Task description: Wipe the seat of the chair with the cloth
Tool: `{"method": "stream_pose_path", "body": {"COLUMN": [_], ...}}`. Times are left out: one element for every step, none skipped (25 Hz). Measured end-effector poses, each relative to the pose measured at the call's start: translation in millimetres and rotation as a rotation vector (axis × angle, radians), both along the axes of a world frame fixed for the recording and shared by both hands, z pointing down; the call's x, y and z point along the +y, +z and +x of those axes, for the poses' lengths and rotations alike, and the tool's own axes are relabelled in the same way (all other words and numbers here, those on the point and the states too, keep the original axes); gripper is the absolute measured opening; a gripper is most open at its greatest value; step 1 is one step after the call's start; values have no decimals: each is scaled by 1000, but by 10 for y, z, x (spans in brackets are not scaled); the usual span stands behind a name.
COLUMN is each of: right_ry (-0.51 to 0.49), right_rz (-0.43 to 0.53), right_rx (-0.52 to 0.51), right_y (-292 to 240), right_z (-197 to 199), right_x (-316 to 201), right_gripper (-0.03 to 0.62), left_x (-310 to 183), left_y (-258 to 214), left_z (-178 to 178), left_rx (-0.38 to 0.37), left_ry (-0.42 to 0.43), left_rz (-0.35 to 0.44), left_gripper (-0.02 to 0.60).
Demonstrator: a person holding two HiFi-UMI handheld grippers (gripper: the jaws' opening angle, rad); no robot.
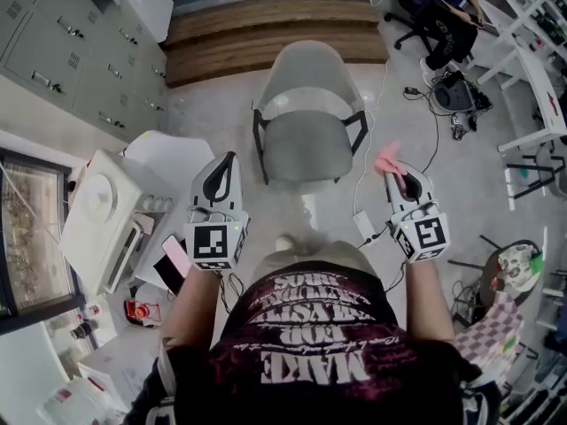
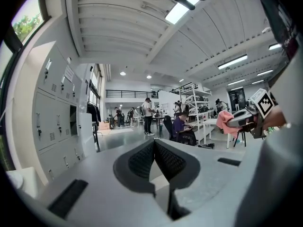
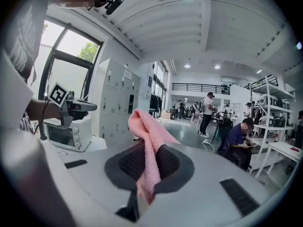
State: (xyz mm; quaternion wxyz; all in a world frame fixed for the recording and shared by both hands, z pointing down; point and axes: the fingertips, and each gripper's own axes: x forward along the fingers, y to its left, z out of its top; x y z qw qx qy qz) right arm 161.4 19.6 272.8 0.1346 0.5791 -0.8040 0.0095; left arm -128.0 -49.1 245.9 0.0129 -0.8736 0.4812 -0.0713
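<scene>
The grey chair [image 1: 308, 140] with black armrests stands on the floor ahead of me, its seat bare. My right gripper [image 1: 396, 177] is shut on a pink cloth [image 1: 387, 159], to the right of the chair and nearer to me. In the right gripper view the pink cloth [image 3: 147, 143] sticks up from between the jaws and hangs over the right gripper [image 3: 147, 151]. My left gripper [image 1: 221, 179] is held left of the chair. The left gripper [image 2: 154, 144] has its jaws closed on nothing. Both point level into the room, so neither gripper view shows the chair.
A white oven [image 1: 102, 220] sits on a table at my left, with grey lockers [image 1: 71, 51] behind it. A power strip and cables [image 1: 365, 227] lie on the floor by the chair. A wooden step [image 1: 275, 29] runs behind the chair. A seated person [image 1: 447, 16] and white desks [image 1: 532, 78] are far right.
</scene>
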Motion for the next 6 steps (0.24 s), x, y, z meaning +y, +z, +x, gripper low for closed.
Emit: {"method": "stream_pose_path", "body": {"right_ry": [-6, -11, -13, -15, -17, -19], "right_rz": [3, 6, 8, 10, 13, 15], "right_rx": [2, 2, 1, -3, -9, -15], "right_y": [-20, -36, -50, -63, -75, -86], "right_z": [13, 30, 48, 64, 77, 88], "right_x": [59, 121, 187, 253, 319, 384], "right_gripper": [28, 28, 28, 28, 28, 28], "left_x": [79, 164, 253, 342, 430, 517], "left_y": [-35, -68, -97, -121, -141, -160], "left_z": [39, 76, 109, 134, 154, 171], "left_rx": [-3, -5, -5, -6, -6, -6], "left_ry": [4, 8, 11, 12, 12, 11], "left_rz": [8, 15, 21, 26, 29, 33], "left_gripper": [5, 6, 6, 6, 6, 5]}}
